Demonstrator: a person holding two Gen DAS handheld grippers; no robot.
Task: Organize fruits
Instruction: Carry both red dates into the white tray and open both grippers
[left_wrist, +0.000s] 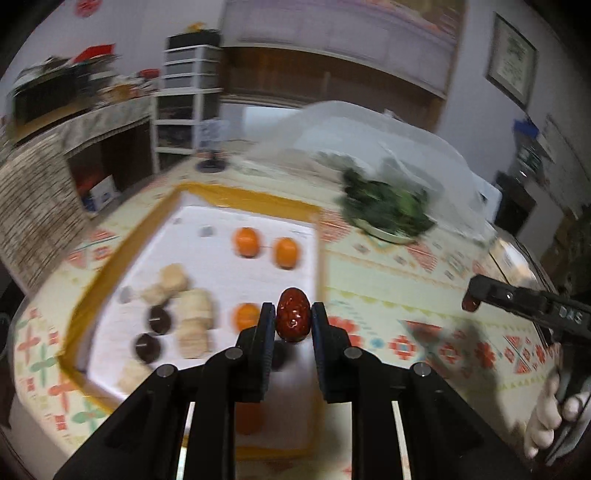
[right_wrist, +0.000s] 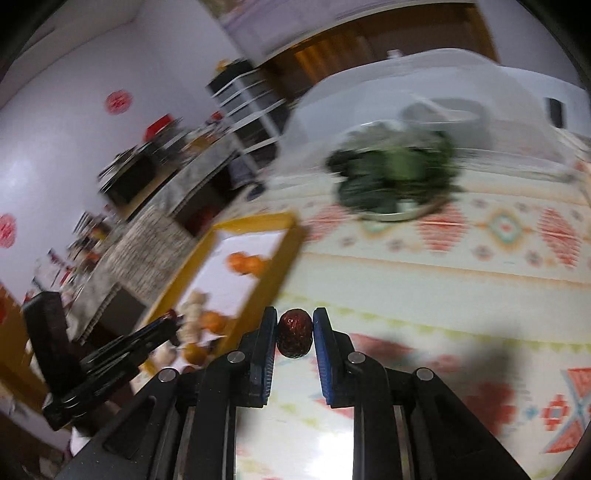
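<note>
My left gripper (left_wrist: 293, 314) is shut on a glossy red date (left_wrist: 293, 316), held above the right part of a yellow-rimmed white tray (left_wrist: 122, 240). On the tray lie orange tangerines (left_wrist: 245, 242), pale beige pieces (left_wrist: 194, 317) and dark round pieces (left_wrist: 159, 319). My right gripper (right_wrist: 294, 332) is shut on a second dark red date (right_wrist: 294, 333), above the patterned cloth to the right of the tray (right_wrist: 258, 221). In the left wrist view the right gripper (left_wrist: 471, 302) comes in from the right with its date at the tip. In the right wrist view the left gripper (right_wrist: 171, 317) shows at the lower left.
A plate of dark green leaves (left_wrist: 388, 206) stands behind the tray under a clear domed cover (left_wrist: 369, 140). The patterned tablecloth (right_wrist: 443, 277) stretches to the right. Shelves and drawers (left_wrist: 188, 92) stand beyond the table. A hand (left_wrist: 546, 417) holds the right gripper's handle.
</note>
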